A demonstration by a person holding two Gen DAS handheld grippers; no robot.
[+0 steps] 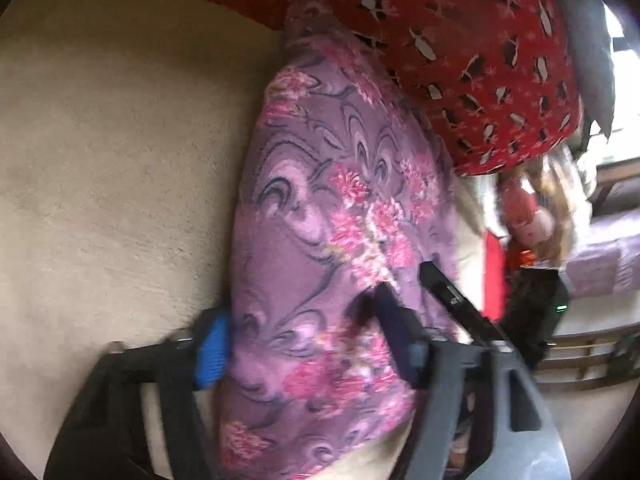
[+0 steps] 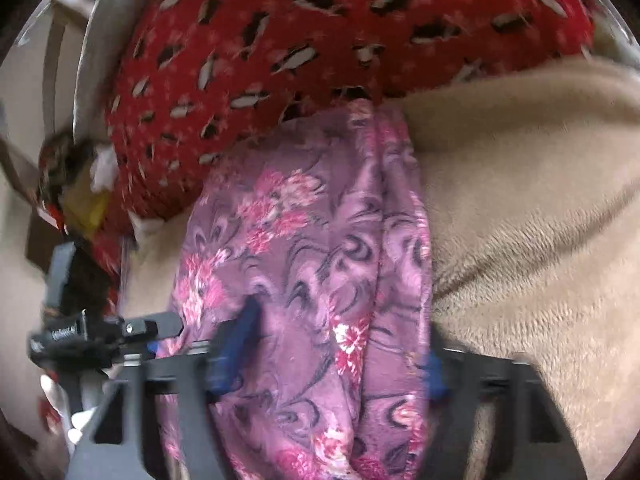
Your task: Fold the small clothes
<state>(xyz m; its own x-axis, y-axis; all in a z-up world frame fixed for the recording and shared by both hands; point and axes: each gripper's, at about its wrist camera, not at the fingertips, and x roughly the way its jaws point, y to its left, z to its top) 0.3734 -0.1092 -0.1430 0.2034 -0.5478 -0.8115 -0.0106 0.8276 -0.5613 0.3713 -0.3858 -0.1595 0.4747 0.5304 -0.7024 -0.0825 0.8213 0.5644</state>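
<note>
Red patterned cushion [image 1: 460,40] rests on beige blanket [image 1: 100,160].

Purple garment [image 1: 320,208] with pink flowers, dark swirls. Red cloth [image 1: 460,52] behind, black-and-white motifs plus faint pink specks. Beige fuzzy blanket [image 1: 112,152] underneath. Blue pads [image 1: 212,352] on black gripper fingers, both wrist views.

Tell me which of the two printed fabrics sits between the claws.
The purple cloth with pink flowers sits between both the left claw and right claw. The red fabric with black-and-white marks lies behind, untouched.
</note>
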